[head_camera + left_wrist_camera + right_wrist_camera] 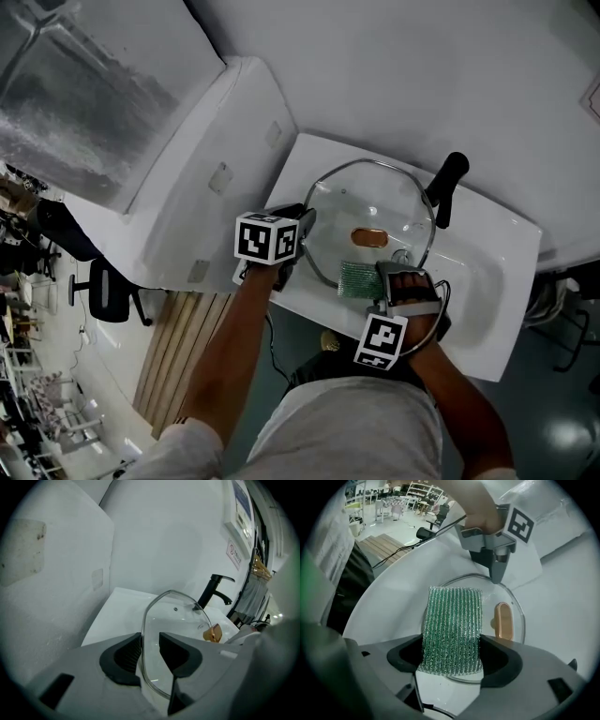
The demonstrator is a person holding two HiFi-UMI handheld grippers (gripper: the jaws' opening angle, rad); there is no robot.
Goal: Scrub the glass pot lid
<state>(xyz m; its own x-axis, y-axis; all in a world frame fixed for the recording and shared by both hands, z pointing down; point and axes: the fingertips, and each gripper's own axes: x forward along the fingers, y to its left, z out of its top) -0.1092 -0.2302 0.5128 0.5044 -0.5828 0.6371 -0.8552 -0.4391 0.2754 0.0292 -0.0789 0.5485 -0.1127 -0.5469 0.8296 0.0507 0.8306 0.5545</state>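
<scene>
The glass pot lid [375, 211] with a steel rim and an amber handle [368, 236] leans tilted in the white sink [487, 281]. My left gripper [305, 225] is shut on the lid's left rim; in the left gripper view the rim [143, 634] runs between the dark pads of this gripper [150, 651]. My right gripper [375, 281] is shut on a green mesh scrub pad [357, 278]. In the right gripper view the pad [452, 627] sticks out from that gripper [452, 656] and lies against the lid [511, 606], beside the handle [503, 620].
A black faucet [447, 187] stands at the sink's far rim, just behind the lid. A big white panel [197, 178] slopes along the sink's left side. Wooden floor boards [178, 347] and an office chair [108, 291] lie below left.
</scene>
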